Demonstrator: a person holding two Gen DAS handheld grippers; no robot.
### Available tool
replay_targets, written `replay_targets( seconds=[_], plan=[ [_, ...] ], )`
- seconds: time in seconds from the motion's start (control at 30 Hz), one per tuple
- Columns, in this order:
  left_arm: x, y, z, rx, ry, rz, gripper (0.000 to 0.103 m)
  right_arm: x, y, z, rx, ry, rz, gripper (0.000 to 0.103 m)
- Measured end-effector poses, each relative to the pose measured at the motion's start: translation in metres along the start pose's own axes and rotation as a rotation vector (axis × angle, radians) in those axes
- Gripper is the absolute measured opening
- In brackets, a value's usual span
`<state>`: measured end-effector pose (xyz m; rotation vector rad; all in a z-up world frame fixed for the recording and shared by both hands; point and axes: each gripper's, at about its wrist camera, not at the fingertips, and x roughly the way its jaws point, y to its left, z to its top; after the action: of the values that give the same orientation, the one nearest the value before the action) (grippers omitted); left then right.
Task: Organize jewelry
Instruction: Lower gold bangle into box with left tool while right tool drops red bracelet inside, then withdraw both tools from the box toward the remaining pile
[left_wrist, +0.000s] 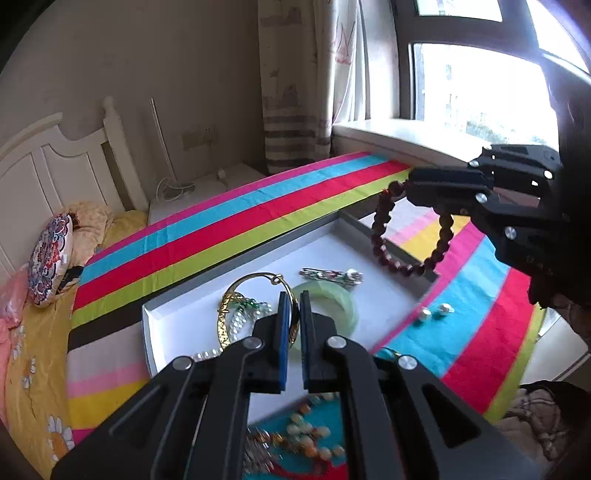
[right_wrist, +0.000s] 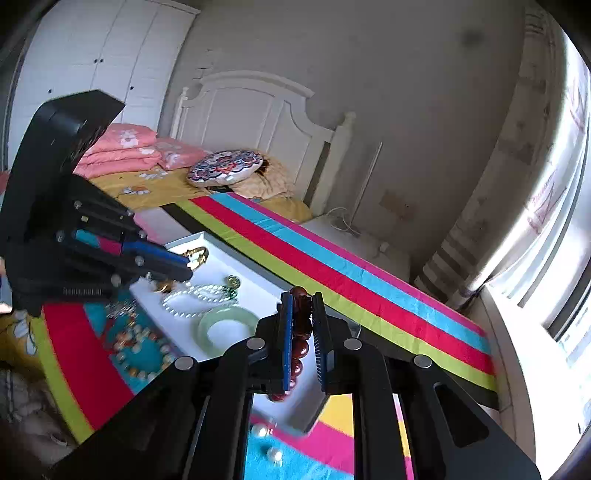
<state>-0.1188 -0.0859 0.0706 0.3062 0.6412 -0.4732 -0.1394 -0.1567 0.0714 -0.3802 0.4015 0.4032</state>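
While lifted: right hand-held gripper (right_wrist: 303, 332) pinches bead bracelet (left_wrist: 413, 236)
Left hand-held gripper (left_wrist: 291, 325): pressed together, empty
Handling: limp strand of slippery hard beads; pinch across beads

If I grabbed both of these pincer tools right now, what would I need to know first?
Right gripper: shut on the dark red bead bracelet, which hangs in the air over the far end of the white tray.
Left gripper: shut, its tips at a gold bangle over the tray; whether it grips the bangle is unclear.
In the tray: the gold bangle, a pale green bangle, a pearl strand, a silver piece.
Left on the striped cloth: two loose pearls and mixed bead strands near the tray.
Next, probably: set the bead bracelet in the tray, then gather the rest.
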Motion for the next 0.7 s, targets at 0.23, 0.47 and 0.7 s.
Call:
replay_targets(
  seconds=[0.23,0.47,0.7],
  plan=[
    [0.043,0.018,0.011,-0.011,0.065,0.036,0.005,0.044,-0.013,0.003,0.103,0.045,0.042,0.015],
    [0.083,0.037,0.005,-0.064,0.145,0.104,0.013,0.103,-0.026,-0.014,0.203,0.210,0.051,0.020],
    [0.078,0.043,-0.004,-0.080,0.127,0.149,0.056,0.085,-0.021,-0.021,0.212,0.178,0.045,0.078]
  ],
)
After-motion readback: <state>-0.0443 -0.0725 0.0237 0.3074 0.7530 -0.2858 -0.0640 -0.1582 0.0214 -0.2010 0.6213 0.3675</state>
